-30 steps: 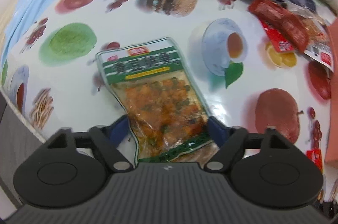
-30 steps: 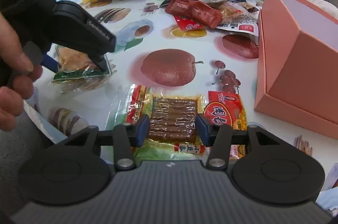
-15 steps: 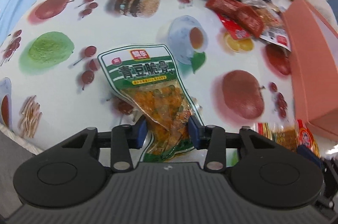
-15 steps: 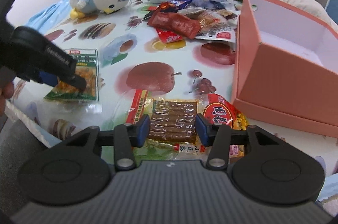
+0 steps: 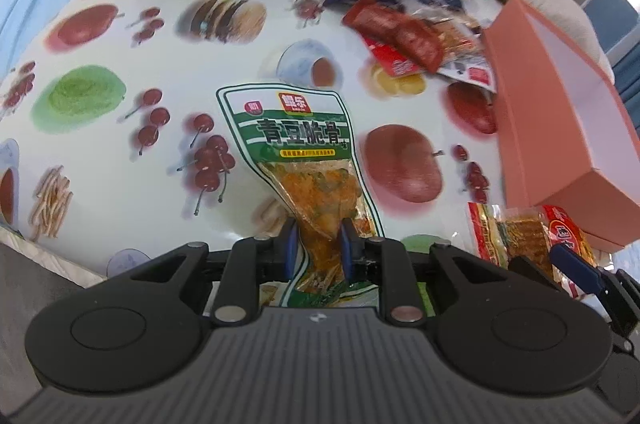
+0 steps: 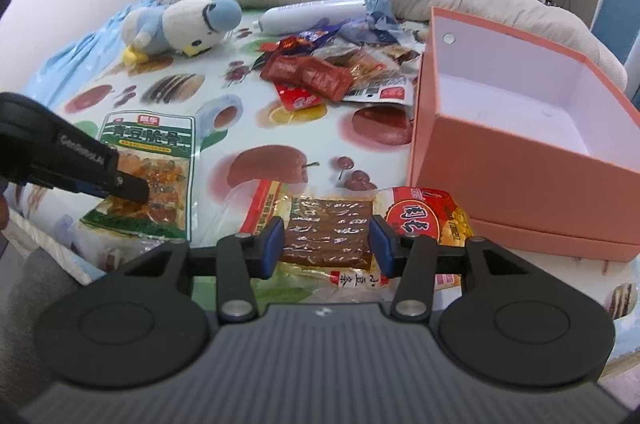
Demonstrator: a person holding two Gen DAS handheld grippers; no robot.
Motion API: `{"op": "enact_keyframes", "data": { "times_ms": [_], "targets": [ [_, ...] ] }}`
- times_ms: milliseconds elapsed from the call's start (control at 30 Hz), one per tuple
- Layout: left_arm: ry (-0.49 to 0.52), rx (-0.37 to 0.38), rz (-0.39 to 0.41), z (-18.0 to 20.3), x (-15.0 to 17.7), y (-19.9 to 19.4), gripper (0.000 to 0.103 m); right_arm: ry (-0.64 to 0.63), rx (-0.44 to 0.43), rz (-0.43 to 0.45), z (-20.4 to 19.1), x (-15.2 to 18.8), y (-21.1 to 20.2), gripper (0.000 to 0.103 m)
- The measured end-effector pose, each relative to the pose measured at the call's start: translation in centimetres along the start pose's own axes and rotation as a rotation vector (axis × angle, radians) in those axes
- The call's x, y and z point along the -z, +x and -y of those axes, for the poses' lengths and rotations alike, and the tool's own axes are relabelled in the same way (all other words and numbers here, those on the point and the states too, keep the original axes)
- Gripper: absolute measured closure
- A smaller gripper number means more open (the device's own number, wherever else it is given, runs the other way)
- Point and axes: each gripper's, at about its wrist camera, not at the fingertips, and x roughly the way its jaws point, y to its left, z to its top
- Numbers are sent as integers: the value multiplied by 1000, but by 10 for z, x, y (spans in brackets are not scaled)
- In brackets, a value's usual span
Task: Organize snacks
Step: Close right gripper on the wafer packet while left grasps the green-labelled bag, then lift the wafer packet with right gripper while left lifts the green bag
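Note:
A green snack packet (image 5: pixel 300 136) of orange and green bits is pinched at its near end between my left gripper's (image 5: pixel 316 244) blue pads. Its jaws are closing and the foil is squeezed narrow. The right wrist view shows that packet (image 6: pixel 152 144) at the left with the left gripper (image 6: pixel 120 184) on it. My right gripper (image 6: pixel 328 244) is shut on a clear packet of brown strips (image 6: pixel 328 228) with a red and yellow end. This packet (image 5: pixel 520 236) also shows at the lower right of the left wrist view. An open pink box (image 6: pixel 520 176) stands just right of it.
A pile of red, blue and clear snack packets (image 6: pixel 320 72) lies behind, left of the box. A plush bird (image 6: pixel 180 28) and a white tube (image 6: pixel 312 14) lie at the back, with grey bedding beyond. The fruit-print tablecloth (image 5: pixel 120 152) ends at a near left edge.
The left jaws have narrowed from wide open to a pinch on the green packet and lifted its near end. Both grippers have risen; the brown packet stays between the right pads.

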Motion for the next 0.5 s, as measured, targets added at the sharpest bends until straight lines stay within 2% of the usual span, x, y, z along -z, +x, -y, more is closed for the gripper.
{"op": "enact_keyframes", "data": {
  "times_ms": [167, 200, 233, 267, 500],
  "targets": [
    [27, 27, 11, 14, 4, -17, 78, 6, 12, 28, 5, -5, -16, 55],
    [25, 34, 11, 17, 5, -18, 78, 10, 13, 32, 7, -6, -18, 64],
    [25, 44, 11, 19, 5, -19, 78, 13, 3, 34, 8, -7, -19, 94],
    [27, 50, 8, 22, 6, -19, 78, 23, 2, 24, 10, -8, -19, 98],
    [53, 45, -46, 36, 21, 5, 78, 86, 27, -10, 29, 1, -6, 98]
  ]
}}
